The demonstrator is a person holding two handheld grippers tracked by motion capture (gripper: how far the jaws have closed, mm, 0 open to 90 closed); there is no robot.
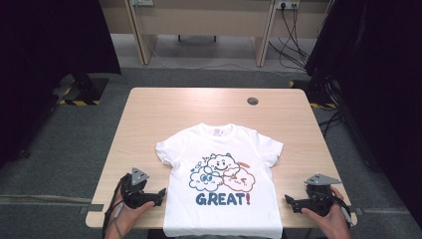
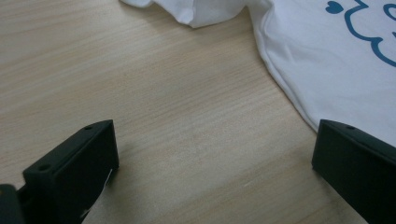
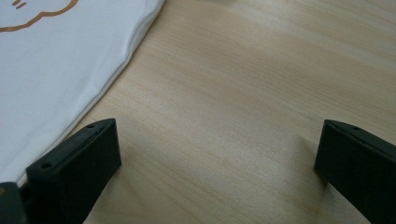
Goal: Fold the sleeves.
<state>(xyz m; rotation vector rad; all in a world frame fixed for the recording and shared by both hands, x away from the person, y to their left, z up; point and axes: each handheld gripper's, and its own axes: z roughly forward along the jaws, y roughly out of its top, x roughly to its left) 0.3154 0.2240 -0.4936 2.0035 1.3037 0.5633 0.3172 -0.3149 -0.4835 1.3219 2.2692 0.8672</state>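
Observation:
A white T-shirt (image 1: 222, 169) lies flat, front up, in the middle of the wooden table (image 1: 164, 112); it bears cartoon clouds and the word GREAT!, and its hem hangs over the near edge. My left gripper (image 1: 160, 195) rests on the table just left of the shirt's side seam, open, nothing between its jaws. In the left gripper view the shirt's edge (image 2: 327, 60) runs past the right jaw, with a sleeve (image 2: 205, 11) at the top. My right gripper (image 1: 289, 201) sits right of the shirt, open and empty; the shirt (image 3: 56, 60) lies at its left.
A round cable hole (image 1: 253, 101) sits near the table's far right. Bare wood surrounds the shirt on the left, right and far side. Beyond the table are grey carpet, a wooden desk (image 1: 199, 22) and dark curtains on both sides.

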